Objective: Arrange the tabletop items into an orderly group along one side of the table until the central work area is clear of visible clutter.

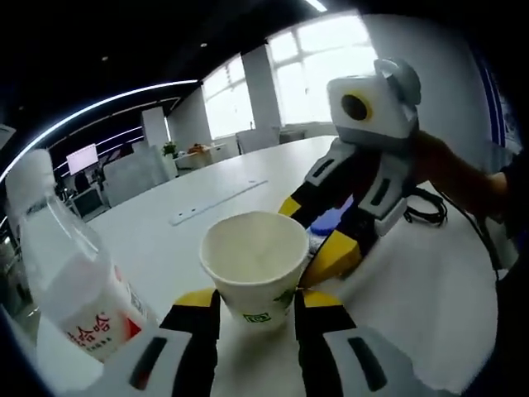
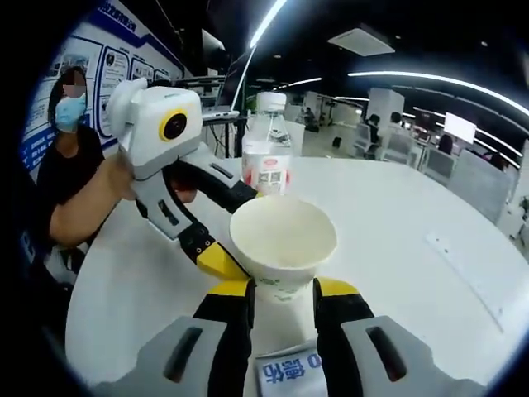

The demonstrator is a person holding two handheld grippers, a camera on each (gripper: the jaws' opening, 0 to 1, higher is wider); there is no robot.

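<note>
The left gripper [image 1: 254, 308] has its two yellow-tipped jaws on either side of the lower wall of a white paper cup [image 1: 254, 263]; they seem to touch it, so I judge that this gripper is clamped on the cup. In the right gripper view the right gripper [image 2: 283, 294] stands in the same way around the same paper cup [image 2: 283, 240], from the opposite side. Its jaws are close to the cup wall, but I cannot tell if they press it or only stand beside it. Between these jaws, nearer to the camera, lies a small blue and white packet [image 2: 289, 372] with printed characters.

The cup is upright and empty, on the white bench [image 1: 207, 223]. It looks like a handing-over from one gripper to the other, or a shared grasp to keep the light cup steady before it is moved to the side.

Just beside the cup stands one plastic bottle [image 1: 78, 273] with a white cap and a red and white label, upright.

So I count one cup, one bottle and one packet. A person [image 2: 70, 157] sits at the bench edge.
</note>
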